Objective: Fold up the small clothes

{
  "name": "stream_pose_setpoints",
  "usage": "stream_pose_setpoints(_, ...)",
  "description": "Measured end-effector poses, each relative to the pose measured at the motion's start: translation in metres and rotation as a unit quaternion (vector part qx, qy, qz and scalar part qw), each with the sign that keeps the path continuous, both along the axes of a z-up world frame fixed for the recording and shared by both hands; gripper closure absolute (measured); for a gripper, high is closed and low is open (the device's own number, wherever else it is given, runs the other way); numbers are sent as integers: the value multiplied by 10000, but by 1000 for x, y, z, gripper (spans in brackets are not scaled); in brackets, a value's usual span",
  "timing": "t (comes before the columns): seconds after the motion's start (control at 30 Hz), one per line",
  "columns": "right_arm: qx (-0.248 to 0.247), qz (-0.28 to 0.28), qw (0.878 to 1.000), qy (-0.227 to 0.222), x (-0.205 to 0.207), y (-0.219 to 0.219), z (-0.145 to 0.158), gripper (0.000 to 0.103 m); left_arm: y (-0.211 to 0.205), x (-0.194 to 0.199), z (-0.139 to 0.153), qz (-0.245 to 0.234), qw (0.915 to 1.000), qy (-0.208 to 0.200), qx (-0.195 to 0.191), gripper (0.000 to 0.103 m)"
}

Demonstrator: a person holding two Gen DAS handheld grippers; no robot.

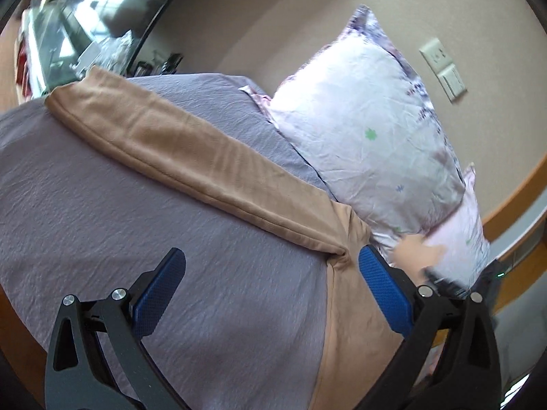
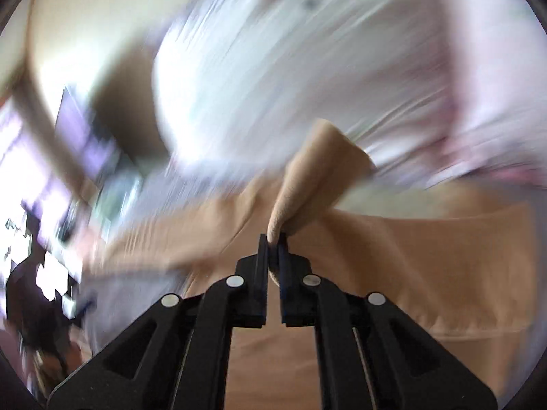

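A tan garment [image 1: 191, 157] lies on the grey-purple bed sheet [image 1: 102, 212], one long leg stretched to the far left, the rest running down under the right finger. My left gripper [image 1: 271, 266] is open and empty just above the sheet, near the garment's crotch fold. My right gripper [image 2: 272, 239] is shut on a pinched fold of the tan garment [image 2: 314, 174] and holds it raised; that view is heavily motion-blurred. A blurred hand [image 1: 420, 249] shows at the right in the left wrist view.
A white floral pillow [image 1: 369, 130] leans against the beige wall behind the garment, with a second pink pillow [image 1: 461, 235] below it. A wall switch plate [image 1: 444, 68] is at the right. A dark screen and cluttered shelf [image 1: 78, 30] stand far left.
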State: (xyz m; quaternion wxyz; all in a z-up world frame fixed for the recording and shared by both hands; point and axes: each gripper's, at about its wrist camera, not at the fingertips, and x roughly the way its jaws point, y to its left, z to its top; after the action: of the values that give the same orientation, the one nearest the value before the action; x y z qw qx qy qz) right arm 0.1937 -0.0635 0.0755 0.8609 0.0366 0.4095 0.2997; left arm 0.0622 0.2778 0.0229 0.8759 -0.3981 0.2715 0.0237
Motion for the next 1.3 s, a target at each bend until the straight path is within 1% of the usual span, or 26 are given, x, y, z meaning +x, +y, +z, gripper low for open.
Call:
stream_pose_setpoints(0.03, -62, 217, 9994, 254, -4, 15, -12, 93, 5, 1, -1, 46, 10000, 42, -59, 4)
stream_pose_setpoints(0.07, -58, 420, 9976, 539, -7, 28, -24, 84, 11, 1, -2, 100, 9998, 88, -117, 7)
stream_pose_setpoints(0.1, -7, 486, 9968, 631, -11, 30, -27, 68, 15, 1, -3, 134, 9997, 109, -156, 9)
stream_pose_setpoints(0.13, 120, 464, 9971, 590, -14, 24, -25, 58, 21, 2, -3, 201, 9995, 152, -214, 9)
stream_pose_setpoints(0.17, 236, 357, 9980, 472, -16, 13, -20, 42, 29, 2, -5, 310, 9989, 198, -300, 9)
stream_pose_setpoints(0.2, 339, 219, 9986, 346, -16, 1, -13, 33, 36, 2, -7, 412, 9982, 234, -369, 11)
stream_pose_setpoints(0.27, 522, 1, 9984, 215, -22, -29, -2, 30, 51, 3, -12, 658, 9956, 353, -574, 15)
stream_pose_setpoints(0.37, 623, -253, 9975, 200, -31, -57, 2, 24, 70, 5, -21, 952, 9898, 513, -929, 23)
stream_pose_setpoints(0.4, 645, -310, 9972, 225, -36, -64, 1, 23, 75, 5, -23, 1060, 9877, 555, -1009, 27)
stream_pose_setpoints(0.5, 815, -400, 9952, 377, -39, -89, -2, 23, 91, 5, -25, 1378, 9801, 666, -1260, 34)
stream_pose_setpoints(0.63, 971, -401, 9935, 437, -48, -103, -5, 22, 113, 9, -30, 1683, 9690, 747, -1645, 44)
stream_pose_setpoints(0.67, 996, -384, 9933, 433, -50, -105, -5, 21, 118, 9, -32, 1736, 9662, 771, -1742, 49)
stream_pose_setpoints(0.7, 1028, -351, 9931, 435, -51, -107, -5, 21, 121, 9, -33, 1773, 9641, 808, -1806, 58)
stream_pose_setpoints(0.73, 1044, -334, 9930, 433, -52, -107, -4, 21, 124, 12, -33, 1801, 9638, 939, -1727, 67)
stream_pose_setpoints(0.77, 1076, -323, 9927, 432, -53, -110, -4, 21, 125, 16, -33, 1803, 9654, 1067, -1552, 85)
stream_pose_setpoints(0.8, 1105, -314, 9925, 424, -54, -113, -3, 21, 126, 20, -31, 1784, 9677, 1197, -1320, 97)
stream_pose_setpoints(0.83, 1130, -321, 9922, 408, -55, -116, -2, 21, 124, 26, -26, 1748, 9708, 1275, -1039, 97)
stream_pose_setpoints(0.9, 1160, -401, 9920, 310, -59, -127, 1, 21, 115, 34, -8, 1667, 9766, 1237, -568, 98)
stream_pose_setpoints(0.97, 1161, -561, 9916, 137, -64, -141, 7, 21, 88, 52, 31, 1380, 9859, 932, 145, 99)
stream_pose_setpoints(1.0, 1164, -639, 9911, 69, -67, -148, 8, 20, 72, 61, 50, 1191, 9892, 751, 400, 99)
stream_pose_setpoints(1.03, 1173, -718, 9905, 4, -69, -154, 9, 20, 44, 74, 75, 851, 9927, 477, 713, 99)
stream_pose_setpoints(1.1, 1222, -952, 9879, -127, -74, -173, 10, 20, -6, 93, 109, 269, 9933, 79, 1123, 99)
stream_pose_setpoints(1.13, 1248, -1061, 9864, -160, -75, -181, 10, 19, -49, 106, 128, -222, 9898, -209, 1389, 99)
stream_pose_setpoints(1.2, 1309, -1351, 9820, -166, -77, -200, 6, 19, -116, 122, 144, -1004, 9798, -523, 1650, 99)
stream_pose_setpoints(1.23, 1343, -1479, 9798, -138, -77, -208, 3, 19, -154, 130, 146, -1474, 9720, -637, 1713, 99)
stream_pose_setpoints(1.3, 1382, -1752, 9748, -68, -77, -225, -6, 19, -244, 145, 133, -2567, 9479, -709, 1750, 99)
